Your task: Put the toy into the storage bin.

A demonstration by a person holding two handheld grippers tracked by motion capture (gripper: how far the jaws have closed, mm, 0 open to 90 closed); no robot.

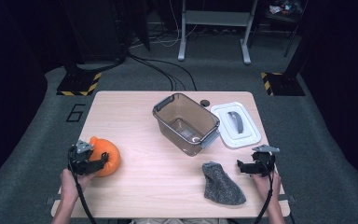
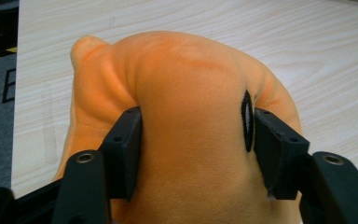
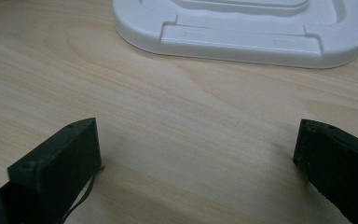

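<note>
An orange plush toy (image 1: 106, 155) lies at the table's near left. My left gripper (image 1: 102, 162) is shut on it. In the left gripper view the two black pads (image 2: 126, 140) dent the plush toy (image 2: 191, 88) on both sides, around my left gripper (image 2: 196, 135). My right gripper (image 1: 240, 167) rests low at the near right, jaws wide open. In the right gripper view my right gripper (image 3: 196, 158) has only bare wood between its jaws.
A clear brown-tinted container (image 1: 157, 111) stands open at the table's middle back. Its white lid (image 1: 235, 123) lies to the right of it, and the lid (image 3: 242, 28) lies just ahead of the right jaws. A grey knitted cloth (image 1: 221, 184) lies left of the right gripper.
</note>
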